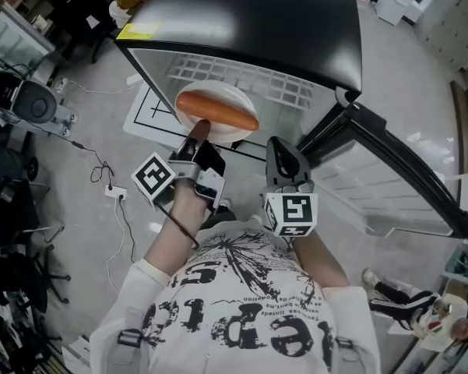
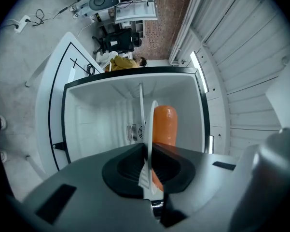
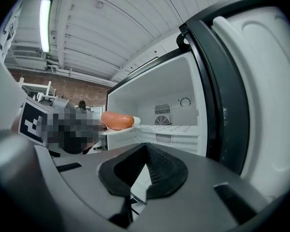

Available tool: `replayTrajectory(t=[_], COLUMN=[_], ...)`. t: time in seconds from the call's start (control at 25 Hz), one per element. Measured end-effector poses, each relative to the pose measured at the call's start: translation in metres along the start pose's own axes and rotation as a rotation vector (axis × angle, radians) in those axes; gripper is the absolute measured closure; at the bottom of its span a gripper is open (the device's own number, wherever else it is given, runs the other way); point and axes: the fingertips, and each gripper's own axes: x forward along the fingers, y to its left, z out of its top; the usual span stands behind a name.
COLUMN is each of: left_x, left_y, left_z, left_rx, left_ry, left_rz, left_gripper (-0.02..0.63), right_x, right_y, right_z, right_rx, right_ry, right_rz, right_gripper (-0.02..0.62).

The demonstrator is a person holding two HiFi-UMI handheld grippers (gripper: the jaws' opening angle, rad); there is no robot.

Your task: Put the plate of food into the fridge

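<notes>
A white plate [image 1: 235, 100] carries an orange sausage [image 1: 216, 110]. My left gripper [image 1: 201, 131] is shut on the plate's near rim and holds it level just in front of the open fridge [image 1: 257, 22], above its wire shelf [image 1: 288, 88]. In the left gripper view the plate [image 2: 153, 122] stands edge-on between the jaws of that gripper [image 2: 148, 170], with the sausage [image 2: 164, 124] to its right. My right gripper [image 1: 285, 158] is shut on nothing, right of the plate and near the open door [image 1: 397, 166]. The right gripper view shows plate [image 3: 130, 126] and sausage [image 3: 117, 120] at the fridge's mouth.
The fridge's inside [image 3: 178, 110] is white with a bare shelf [image 3: 176, 128] and a back vent. Its black-edged door [image 3: 222, 95] stands open at my right. Cables and a power strip [image 1: 114, 192] lie on the floor at left, with chairs and equipment beyond.
</notes>
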Motion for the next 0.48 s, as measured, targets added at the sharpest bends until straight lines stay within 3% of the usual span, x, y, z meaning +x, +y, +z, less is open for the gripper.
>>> replayTrajectory(t=[0.48], left_x=[0.051], left_y=[-0.003], left_z=[0.008], left_rx=[-0.018], left_ry=[0.125], left_rz=[0.027], left_gripper=[0.571], right_x=[0.041], right_y=[-0.01], right_z=[0.019], right_rx=[-0.013], right_ry=[-0.012], right_rz=[-0.097], right_gripper=[0.595])
